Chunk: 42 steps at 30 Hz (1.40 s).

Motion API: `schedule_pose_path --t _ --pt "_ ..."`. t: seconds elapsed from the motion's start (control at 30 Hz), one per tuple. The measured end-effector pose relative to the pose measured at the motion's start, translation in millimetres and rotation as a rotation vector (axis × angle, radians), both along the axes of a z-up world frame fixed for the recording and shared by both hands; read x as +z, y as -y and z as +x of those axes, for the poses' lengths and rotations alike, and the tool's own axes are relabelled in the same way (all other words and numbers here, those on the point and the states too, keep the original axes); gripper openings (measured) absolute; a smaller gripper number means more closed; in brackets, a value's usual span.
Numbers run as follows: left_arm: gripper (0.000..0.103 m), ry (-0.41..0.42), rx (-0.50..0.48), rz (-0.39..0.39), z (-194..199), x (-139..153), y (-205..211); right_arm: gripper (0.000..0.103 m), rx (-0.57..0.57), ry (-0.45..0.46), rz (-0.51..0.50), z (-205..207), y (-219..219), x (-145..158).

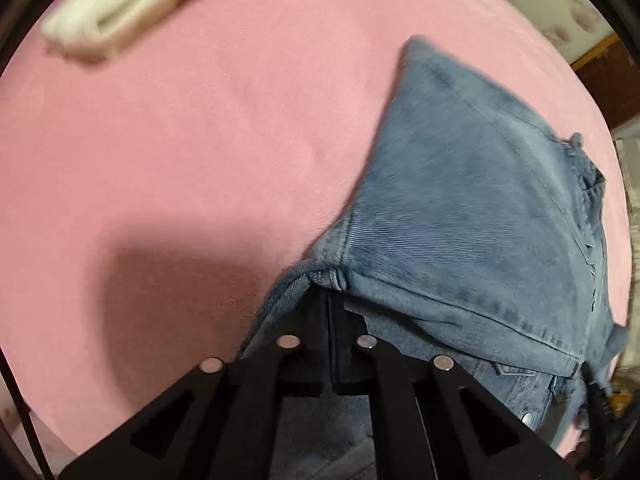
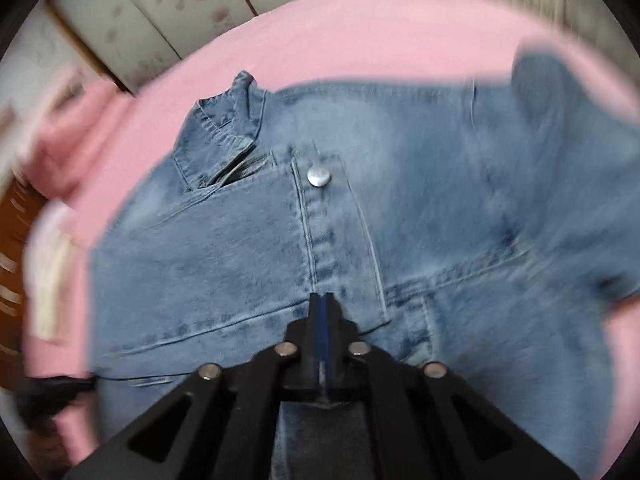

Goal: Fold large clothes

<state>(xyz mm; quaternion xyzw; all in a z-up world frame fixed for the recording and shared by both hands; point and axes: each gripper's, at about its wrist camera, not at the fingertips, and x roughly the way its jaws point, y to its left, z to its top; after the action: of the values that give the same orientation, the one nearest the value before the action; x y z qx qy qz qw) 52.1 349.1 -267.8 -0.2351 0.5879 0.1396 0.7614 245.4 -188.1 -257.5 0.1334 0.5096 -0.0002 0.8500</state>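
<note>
A light blue denim jacket lies on a pink sheet. My left gripper is shut on a hem edge of the jacket and holds that edge lifted, the cloth draping away to the right. In the right wrist view the same jacket fills the frame, collar at upper left and a metal button on the front placket. My right gripper is shut on a denim fold near the placket. The view is blurred.
A cream folded cloth lies at the far left of the pink sheet. A floral wall or cabinet panel and a brown wooden edge stand beyond the sheet. The other gripper's dark tip shows at the lower left.
</note>
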Motion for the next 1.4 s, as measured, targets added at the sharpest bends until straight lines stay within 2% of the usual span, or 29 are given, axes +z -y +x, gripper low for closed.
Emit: schedule_pose_path --t 0.03,0.1,0.17,0.23,0.27,0.33,0.4,0.43,0.5,0.57,0.63,0.67,0.7,0.73,0.77,0.83,0.9,0.97,1.0,1.03,1.07,1.1,1.17,1.23,1.27,1.3,1.33,1.37,1.4 --pt "0.001 0.036 -0.011 0.006 -3.3 11.8 5.1 0.000 0.055 0.046 0.055 0.0 -15.6 8.9" --pt "0.001 0.161 -0.078 -0.063 -10.8 37.8 23.5 0.000 0.128 0.086 0.230 6.5 -47.5 14.5" --pt "0.002 0.210 -0.156 -0.132 -4.1 48.6 41.6 0.000 0.174 0.044 0.364 12.5 -84.1 0.4" --pt "0.002 0.215 -0.200 -0.115 15.7 47.7 58.9 0.000 0.246 0.005 0.462 19.4 -124.9 -17.7" --pt "0.002 0.202 -0.199 -0.089 32.1 38.5 64.4 0.000 0.289 0.003 0.462 25.6 -144.2 -28.4" --pt "0.002 0.159 -0.167 -0.069 62.0 12.7 72.5 0.000 0.306 -0.030 0.441 42.1 -156.3 -50.1" --pt "0.001 0.106 -0.086 0.017 74.7 -15.7 50.7 0.000 0.322 -0.053 0.429 56.3 -147.6 -60.8" --pt "0.001 0.129 -0.044 0.052 71.0 -20.5 36.2 0.000 0.324 -0.035 0.392 63.4 -135.4 -58.3" --pt "0.001 0.132 0.012 0.145 62.5 -25.2 10.4 0.000 0.250 0.007 0.245 70.2 -97.9 -45.7" --pt "0.001 0.153 -0.010 0.100 56.6 -26.6 -3.4 0.000 0.124 0.022 0.184 71.4 -48.3 -37.0" --pt "0.001 0.134 -0.085 0.174 59.1 -22.3 1.3 0.000 -0.033 0.020 0.035 65.4 0.4 -27.4" --pt "0.001 0.119 -0.112 0.221 63.4 -19.7 8.4 0.000 -0.042 0.016 0.095 65.1 17.0 -25.2" --pt "0.001 0.110 -0.134 0.260 64.2 -14.2 13.2 0.000 -0.072 0.003 0.112 59.4 24.6 -20.9" --pt "0.001 0.131 -0.142 0.247 62.7 -5.4 15.9 0.001 -0.107 0.000 0.079 54.8 25.9 -15.9" --pt "0.001 0.162 -0.139 0.201 62.2 1.2 20.2 0.000 -0.093 0.009 0.089 52.0 20.6 -10.3" --pt "0.001 0.226 -0.123 0.085 60.3 15.6 23.1 0.001 0.027 0.020 0.232 48.5 -6.3 -3.7" --pt "0.002 0.253 -0.111 -0.015 71.0 21.1 35.0 0.001 0.156 0.011 0.367 51.8 -41.8 -8.2" --pt "0.002 0.244 -0.125 -0.059 97.1 12.9 56.9 0.001 0.303 -0.033 0.467 58.9 -99.3 -22.8" --pt "0.002 0.234 -0.141 -0.083 109.7 8.1 61.3 0.001 0.343 -0.043 0.479 65.8 -115.6 -26.9" --pt "0.003 0.225 -0.154 -0.123 121.6 2.3 64.0 0.001 0.369 -0.059 0.486 74.3 -131.4 -32.4" --pt "0.004 0.190 -0.168 -0.206 140.0 -10.3 71.5 0.001 0.386 -0.088 0.495 84.1 -146.4 -41.0" --pt "0.004 0.151 -0.166 -0.238 151.5 -20.9 82.5 0.001 0.389 -0.106 0.492 93.4 -151.2 -46.7" --pt "0.002 0.117 -0.183 -0.209 169.3 -30.3 79.4 0.000 0.384 -0.112 0.457 109.3 -145.6 -52.2" --pt "0.001 0.166 -0.203 -0.150 175.1 -26.5 73.1 0.000 0.363 -0.100 0.451 114.0 -125.7 -53.1" --pt "0.001 0.177 -0.193 -0.057 181.4 -31.9 71.3 0.000 0.293 -0.071 0.408 116.2 -100.1 -48.6" --pt "0.001 0.180 -0.179 -0.008 180.7 -31.9 61.0 0.000 0.239 -0.048 0.378 127.8 -84.8 -50.9" --pt "0.001 0.192 -0.155 -0.002 179.6 -34.2 44.7 0.000 0.195 -0.028 0.378 128.1 -68.0 -50.3" --pt "0.001 0.198 -0.137 -0.029 182.2 -38.4 35.1 0.000 0.149 -0.016 0.388 124.1 -48.2 -48.1" --pt "0.001 0.204 -0.131 -0.087 182.7 -42.7 24.1 0.000 0.050 -0.004 0.245 116.6 -29.0 -41.2"
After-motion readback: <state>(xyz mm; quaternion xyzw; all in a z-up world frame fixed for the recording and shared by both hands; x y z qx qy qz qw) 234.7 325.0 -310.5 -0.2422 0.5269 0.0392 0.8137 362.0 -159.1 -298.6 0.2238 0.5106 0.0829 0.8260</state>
